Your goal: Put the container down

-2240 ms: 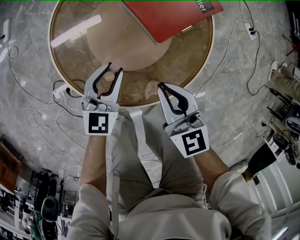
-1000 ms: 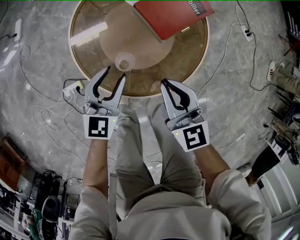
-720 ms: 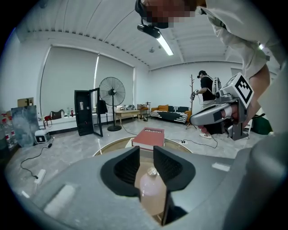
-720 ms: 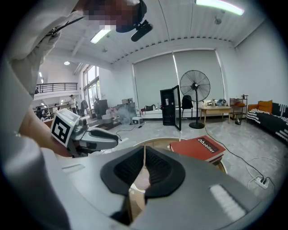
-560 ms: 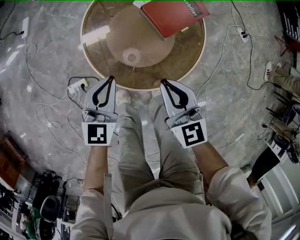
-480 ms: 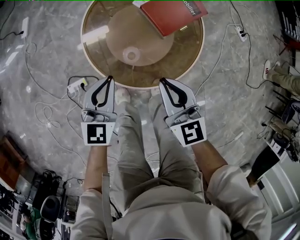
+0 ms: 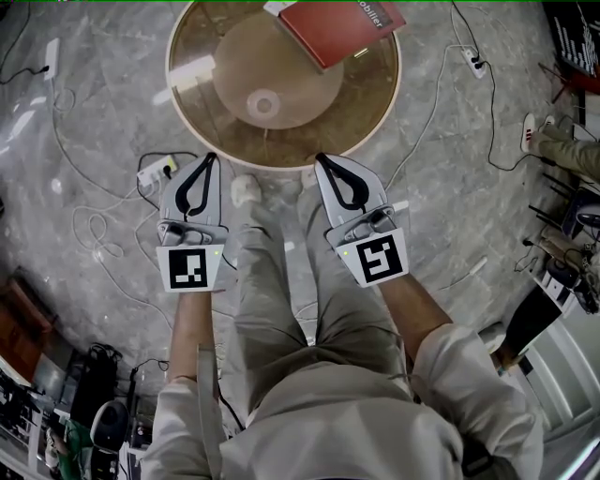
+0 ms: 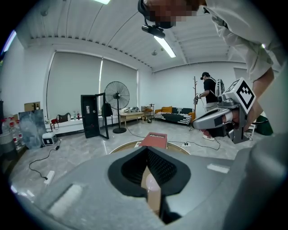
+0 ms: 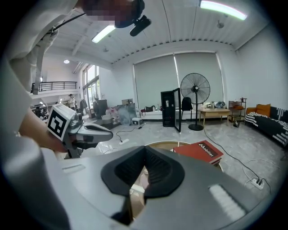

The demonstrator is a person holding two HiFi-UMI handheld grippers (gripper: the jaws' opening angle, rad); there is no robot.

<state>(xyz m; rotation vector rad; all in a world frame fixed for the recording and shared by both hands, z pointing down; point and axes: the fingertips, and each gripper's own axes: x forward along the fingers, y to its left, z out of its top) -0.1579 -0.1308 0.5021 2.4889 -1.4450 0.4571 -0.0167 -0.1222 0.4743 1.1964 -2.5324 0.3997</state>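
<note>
Container [image 7: 263, 103]: small, clear, upright near the middle of the round glass-topped table [image 7: 380, 131], touched by neither tool. Beyond it, well apart, a red book [image 7: 336, 28] lying flat and reaching the table's far rim.

Short of the near rim, left gripper [image 7: 207, 157] and right gripper [image 7: 320, 159], side by side but apart, held out in front of the body above the grey marble floor [image 7: 84, 122] and the person's legs. Both tips aimed at the table, the marker cubes turned back toward the person.

Left: jaws pressed together, tips meeting, nothing pinched; pointed straight ahead, with a white power strip [image 7: 150, 172] on the floor just beside its tip in the head view. Right: jaws likewise closed tip to tip and empty, slanted a little inward toward the left one.

Bare forearms [image 7: 192, 328] stretched forward from pale sleeves [image 7: 450, 375], elbows close to the torso. Seen from each gripper view: a nearly level aim, dipped slightly toward the tabletop.
</note>
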